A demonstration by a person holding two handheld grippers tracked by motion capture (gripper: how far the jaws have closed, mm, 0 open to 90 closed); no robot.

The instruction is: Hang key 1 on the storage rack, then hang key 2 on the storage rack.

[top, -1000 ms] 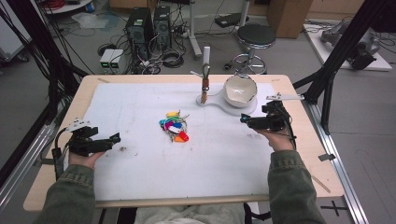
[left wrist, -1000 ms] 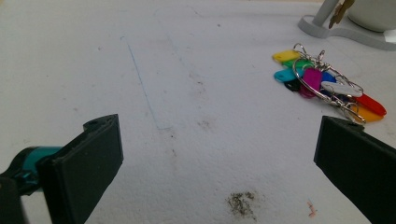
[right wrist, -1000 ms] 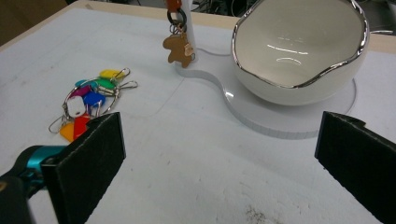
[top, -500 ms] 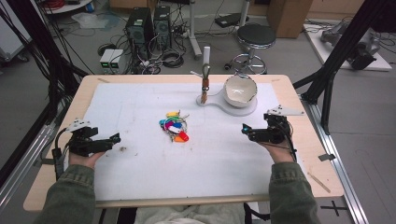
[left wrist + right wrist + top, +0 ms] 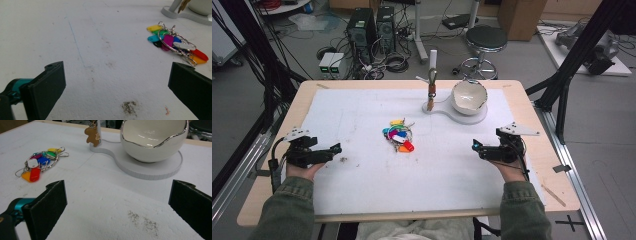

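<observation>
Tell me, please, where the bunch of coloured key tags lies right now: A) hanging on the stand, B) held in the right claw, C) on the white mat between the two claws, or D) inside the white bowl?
C: the key tags lie loose on the mat, between the open left claw and right claw.

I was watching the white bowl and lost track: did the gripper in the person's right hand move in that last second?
Yes. The right gripper has drawn back from the white bowl, toward the person's edge of the table. Its jaws stand open.
</observation>
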